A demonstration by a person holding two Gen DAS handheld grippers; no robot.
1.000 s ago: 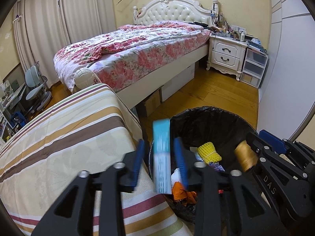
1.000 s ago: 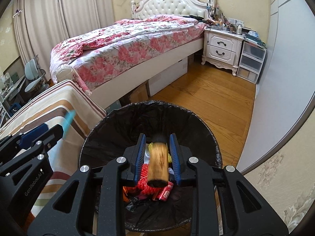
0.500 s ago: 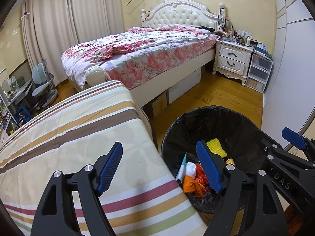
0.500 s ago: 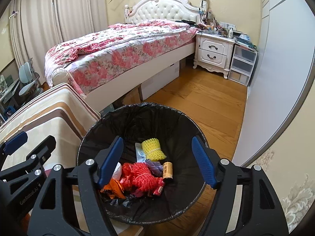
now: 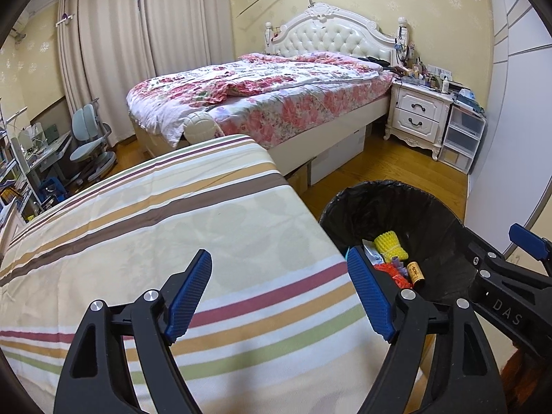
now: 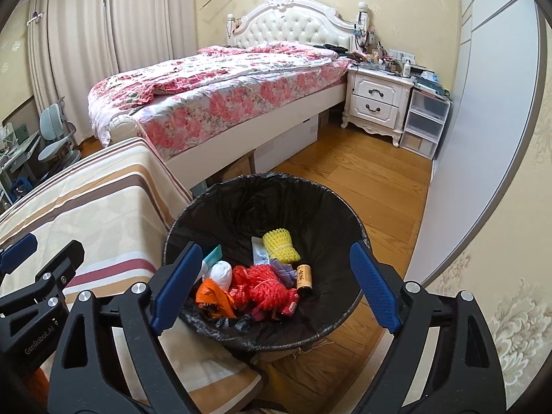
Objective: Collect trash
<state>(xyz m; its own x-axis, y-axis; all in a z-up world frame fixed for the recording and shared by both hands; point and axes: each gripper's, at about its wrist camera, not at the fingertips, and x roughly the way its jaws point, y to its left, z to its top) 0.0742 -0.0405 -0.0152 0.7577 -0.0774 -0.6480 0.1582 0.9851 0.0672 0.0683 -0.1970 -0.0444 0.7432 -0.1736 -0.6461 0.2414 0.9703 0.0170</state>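
A bin lined with a black bag (image 6: 241,203) (image 5: 345,203) stands on the floor beside the striped table. Inside lie a yellow foam net (image 6: 280,245) (image 5: 390,245), a red net bundle (image 6: 265,284), a small brown tube (image 6: 304,276) (image 5: 415,273), a teal box (image 6: 212,254), a white wad (image 6: 221,273) and an orange scrap (image 6: 214,296). My right gripper (image 6: 276,283) hangs over the bin, its jaws opening with nothing held. My left gripper (image 5: 279,289) is over the table's striped cloth (image 5: 172,227), jaws opening and empty.
A bed with a floral quilt (image 6: 224,82) fills the back, boxes under it. A white nightstand (image 6: 377,98) and plastic drawers (image 6: 426,120) stand at the right wall. Desk chair (image 5: 89,145) at far left. Wooden floor (image 6: 362,179) lies between bin and nightstand.
Both grippers opened: the left let go of the teal box, the right let go of the brown tube, and both now lie in the bin. The left gripper shifted left over the table.
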